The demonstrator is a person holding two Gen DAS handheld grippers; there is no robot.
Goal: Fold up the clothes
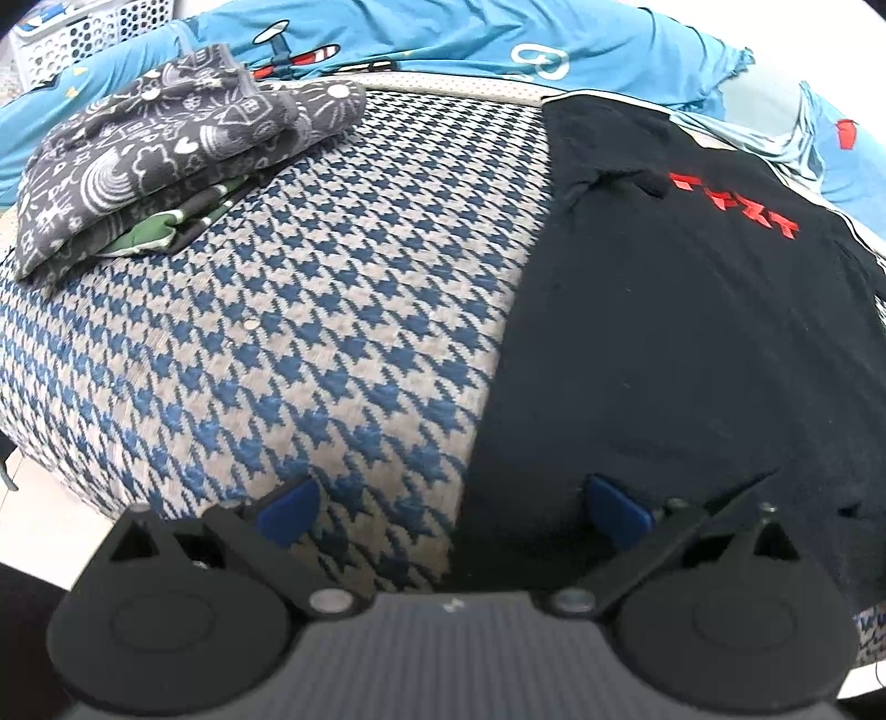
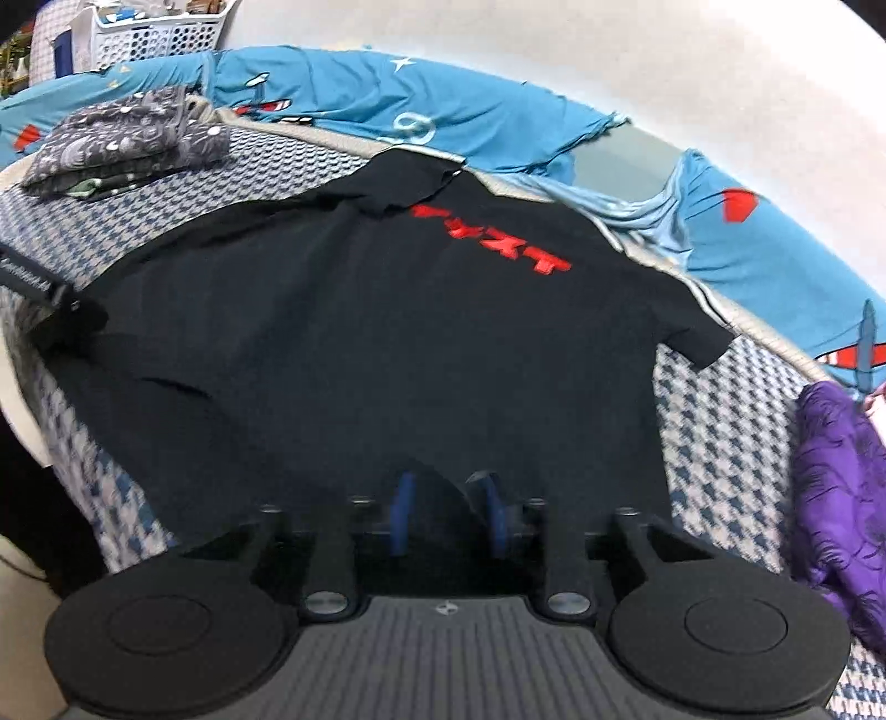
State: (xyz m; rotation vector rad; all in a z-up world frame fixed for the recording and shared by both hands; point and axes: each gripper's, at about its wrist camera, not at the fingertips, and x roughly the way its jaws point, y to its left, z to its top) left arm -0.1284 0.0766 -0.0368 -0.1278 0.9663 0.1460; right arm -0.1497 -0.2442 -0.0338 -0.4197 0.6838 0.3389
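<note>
Houndstooth-patterned bedding [image 1: 310, 310] covers the surface where a black t-shirt [image 2: 387, 343] with red lettering lies spread flat, collar toward the far edge, one short sleeve stretched out; no fold shows in it yet. Over its near hem sits the right gripper [image 2: 449, 512], jaws nearly together with dark cloth between them, though whether they pinch it cannot be told. Beside the shirt's other edge, the left gripper [image 1: 451, 507] has its jaws wide apart, holding nothing. Farther off, a folded grey patterned garment [image 1: 166, 149] tops a small pile, so some work seems done. A purple garment [image 2: 836, 487] waits unfolded, and a white basket [image 2: 155, 33] stands beyond the blue sheet [image 2: 498, 122].
</note>
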